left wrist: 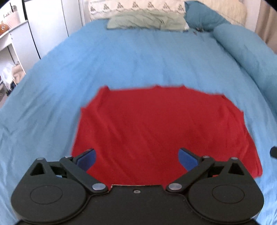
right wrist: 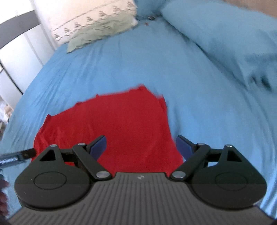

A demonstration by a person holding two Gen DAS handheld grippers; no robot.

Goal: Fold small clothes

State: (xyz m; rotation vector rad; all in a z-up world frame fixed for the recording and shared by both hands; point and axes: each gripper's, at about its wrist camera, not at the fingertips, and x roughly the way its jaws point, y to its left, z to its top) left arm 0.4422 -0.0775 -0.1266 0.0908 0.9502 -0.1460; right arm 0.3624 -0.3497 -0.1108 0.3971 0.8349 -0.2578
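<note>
The left tool (left wrist: 137,158) hangs above the near edge of a red garment (left wrist: 161,128), its two blue-padded fingers (left wrist: 87,158) spread as wide apart as they go. Nothing sits between them and neither pad touches the cloth; only the red fabric shows in the gap, lower down on the bed.

The right tool (right wrist: 141,147) is likewise spread wide, with nothing clamped. Its left finger (right wrist: 97,147) hangs over the red cloth, while its right finger (right wrist: 184,147) hangs just past the garment's right edge, over the blue cover. It does not appear to touch the fabric.

The red garment (right wrist: 121,124) lies folded into a roughly rectangular shape, fairly flat, on the blue bed cover (left wrist: 138,57), at the near part of the bed. Its far edge is a little uneven, with layered edges showing at the right corner.

At the head of the bed lie a pale green pillow (left wrist: 147,21) and a patterned white one (left wrist: 135,7) behind it. A rolled blue duvet (left wrist: 245,50) runs along the right side.
</note>
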